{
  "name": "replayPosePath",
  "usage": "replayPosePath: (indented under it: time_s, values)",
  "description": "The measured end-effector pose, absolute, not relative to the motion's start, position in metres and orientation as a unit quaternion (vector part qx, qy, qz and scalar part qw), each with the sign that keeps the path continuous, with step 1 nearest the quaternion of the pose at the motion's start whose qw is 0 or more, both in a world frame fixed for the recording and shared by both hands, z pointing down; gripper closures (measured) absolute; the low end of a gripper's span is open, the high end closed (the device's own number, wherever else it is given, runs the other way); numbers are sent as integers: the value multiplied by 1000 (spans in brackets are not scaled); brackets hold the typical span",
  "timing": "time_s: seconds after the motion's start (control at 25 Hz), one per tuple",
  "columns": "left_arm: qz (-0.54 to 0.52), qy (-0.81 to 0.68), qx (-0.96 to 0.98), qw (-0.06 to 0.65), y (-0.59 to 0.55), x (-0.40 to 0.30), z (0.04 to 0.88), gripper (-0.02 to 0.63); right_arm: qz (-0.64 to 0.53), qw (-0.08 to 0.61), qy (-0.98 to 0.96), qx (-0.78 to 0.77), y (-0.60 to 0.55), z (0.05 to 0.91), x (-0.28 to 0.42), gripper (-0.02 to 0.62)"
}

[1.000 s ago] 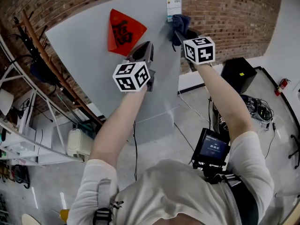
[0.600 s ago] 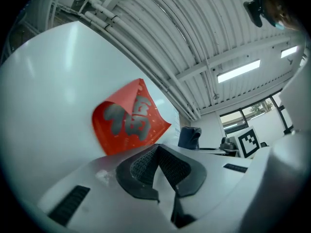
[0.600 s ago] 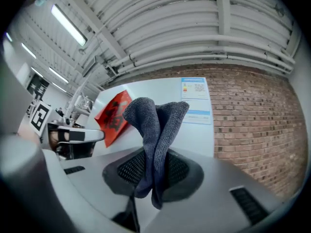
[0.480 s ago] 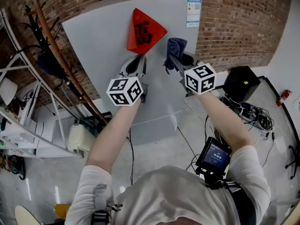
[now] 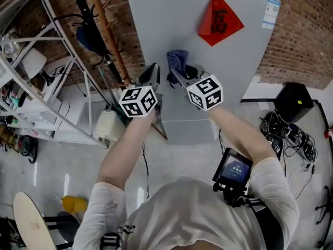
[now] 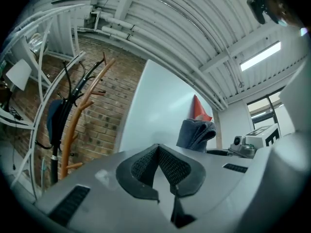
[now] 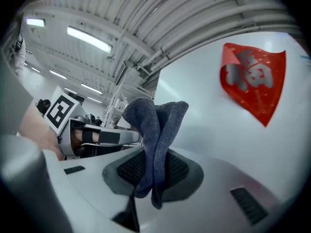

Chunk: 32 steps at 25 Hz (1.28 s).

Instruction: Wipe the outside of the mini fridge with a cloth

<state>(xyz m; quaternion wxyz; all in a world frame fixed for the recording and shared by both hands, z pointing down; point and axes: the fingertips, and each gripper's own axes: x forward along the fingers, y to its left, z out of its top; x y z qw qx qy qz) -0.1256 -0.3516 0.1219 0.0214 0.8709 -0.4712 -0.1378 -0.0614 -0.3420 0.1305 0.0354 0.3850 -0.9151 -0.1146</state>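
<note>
Floor (image 5: 57,173): grey, glossy, with light streaks on it. The mini fridge (image 5: 161,20) stands on it at the brick wall. Left of the fridge: cream boxy unit (image 5: 106,126) and white metal rack (image 5: 65,134). Right: black box (image 5: 294,100) and a cable tangle (image 5: 291,137). Lower left: small yellow object (image 5: 74,204).

Mini fridge (image 5: 234,61) stands at 12 to 1 o'clock, against the brick wall (image 5: 307,35). On its front, at 1 o'clock, are a diamond sheet (image 5: 219,20) and a label (image 5: 271,13). Cloth (image 5: 177,61), between the right gripper's (image 5: 179,78) jaws, is before the front at 12. Left gripper (image 5: 151,76) is just beside it at 11. Coat stand (image 5: 106,30) is left of the fridge at 11. Box (image 5: 294,100) is on the floor at 3.
</note>
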Motion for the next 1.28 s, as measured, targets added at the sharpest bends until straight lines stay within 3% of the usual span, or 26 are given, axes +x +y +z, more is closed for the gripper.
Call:
replayPosePath:
  time_s: [0.24,0.6,1.28]
  values:
    - [-134,-503,853,33,-348,-191,135,606,-105,50,-919,377,-366,143,-141,512]
    - [-125,-501,856,31,-351,-210,142,606,-99,72,-905,408,-388,157,-154,512]
    - [-113,-423,897,62,-362,-91,163,606,-107,85,-867,480,-375,165,-24,512]
